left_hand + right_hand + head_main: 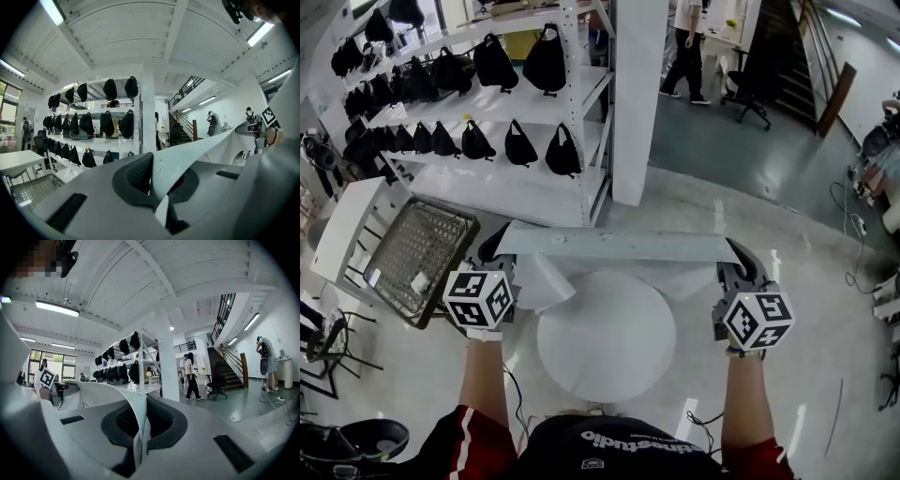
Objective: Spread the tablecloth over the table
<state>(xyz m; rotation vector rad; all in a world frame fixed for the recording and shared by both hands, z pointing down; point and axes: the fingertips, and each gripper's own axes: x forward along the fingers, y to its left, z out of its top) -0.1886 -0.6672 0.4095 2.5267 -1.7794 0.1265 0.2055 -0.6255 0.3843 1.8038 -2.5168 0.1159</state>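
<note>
Above the round worktop, tablecloth hangs stretched. Left gripper & right gripper — fingers pinched on its top corners.

The tablecloth spans from the left claw to the right claw, above the far edge of the surface. A shelf rack stands behind it, and a mesh crate lies beyond the left edge.

White shelving is holding black bags at eleven o'clock, a white pillar standing beside it. Grey floor is gleaming toward one o'clock; a staircase is rising there, ceiling tubes glowing.
</note>
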